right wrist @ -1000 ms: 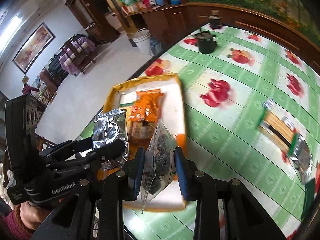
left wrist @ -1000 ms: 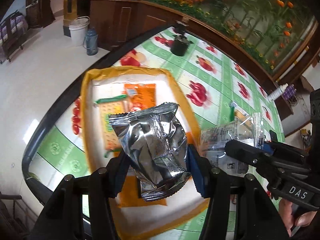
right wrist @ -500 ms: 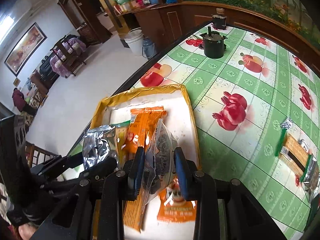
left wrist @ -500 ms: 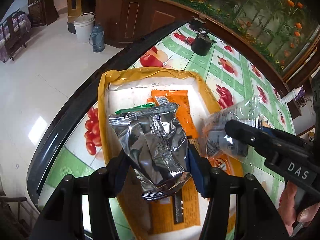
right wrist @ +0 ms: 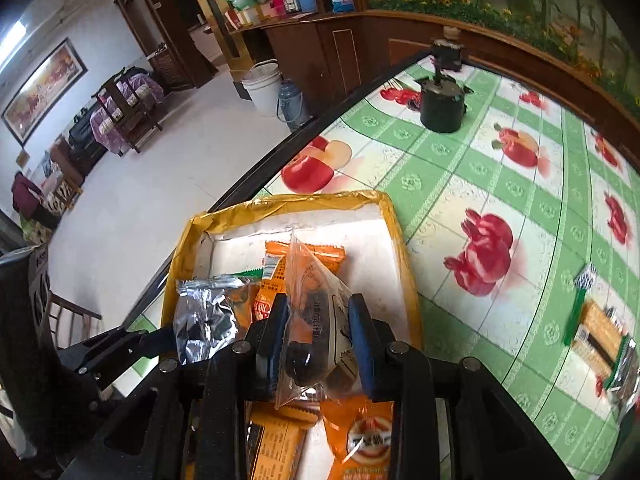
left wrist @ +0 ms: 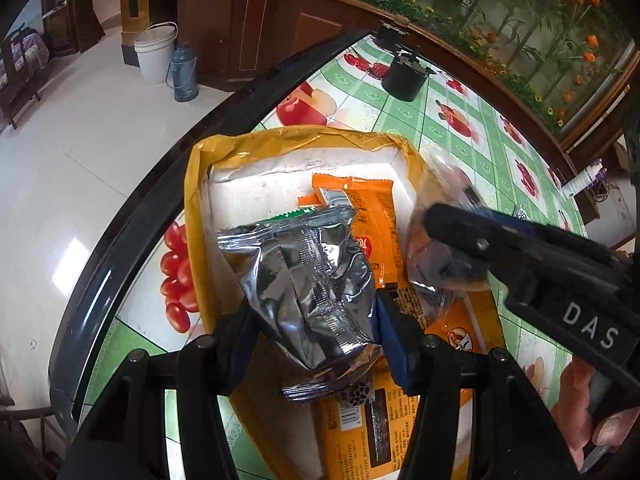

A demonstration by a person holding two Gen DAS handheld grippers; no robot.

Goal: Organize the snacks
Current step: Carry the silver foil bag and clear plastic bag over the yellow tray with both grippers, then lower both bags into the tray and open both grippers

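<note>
Here, two snack packets held above a part-filled tray.

The fruit-print table (right wrist: 492,184) carries a yellow-rimmed tray (right wrist: 404,240) at its near edge; orange packets (left wrist: 372,204) already lie inside the tray. Above the tray, the left gripper (left wrist: 312,320) is clamped on a silver foil packet (left wrist: 308,280), and beside it, nearer the tray's right rim, the right gripper (right wrist: 316,328) is closed on a clear bag of dark pieces (right wrist: 312,308). Neither held packet appears to rest on the tray yet. Well to the right of the tray, a cracker pack (right wrist: 596,332) and another wrapper remain on the table, so the sorting seems partly done: two releases are pending, with at least two items left to collect.
</note>
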